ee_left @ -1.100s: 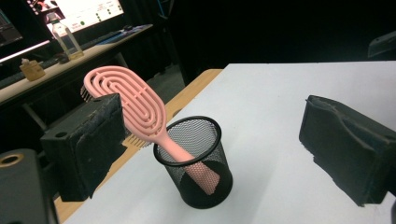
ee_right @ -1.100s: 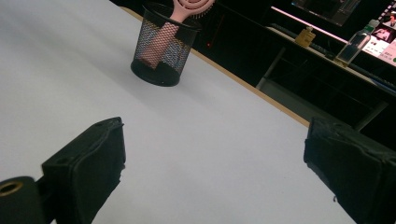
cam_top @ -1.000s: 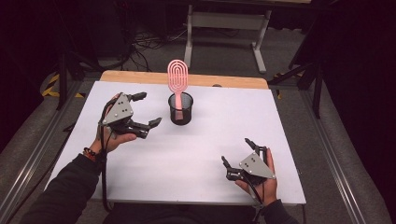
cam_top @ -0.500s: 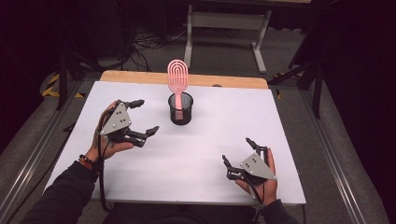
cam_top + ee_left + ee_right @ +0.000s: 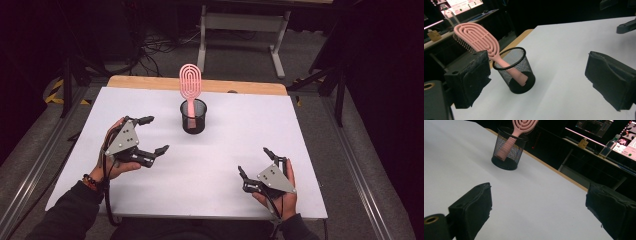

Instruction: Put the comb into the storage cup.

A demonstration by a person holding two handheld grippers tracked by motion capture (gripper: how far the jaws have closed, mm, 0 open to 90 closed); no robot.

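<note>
White covering spreads over the table, with a strip of bare wood along its far edge and dark floor, cables and a desk frame beyond. One black mesh cup stands near the far middle of the table, and one pink hairbrush sits in it handle down, its paddle head leaning out above the rim. The left gripper hovers just left of the cup with its jaws spread wide and nothing between them; in the left gripper view the cup and brush sit between the two jaws, though a little way ahead. The right gripper rests low near the table's near right corner, well apart from the cup, jaws likewise wide and empty.

The likely risk is the cup itself: it looks light, and the brush is top-heavy, so a jaw nudging the rim or pulling the brush sideways could tip it. Counted: two grippers, one cup, one brush.
</note>
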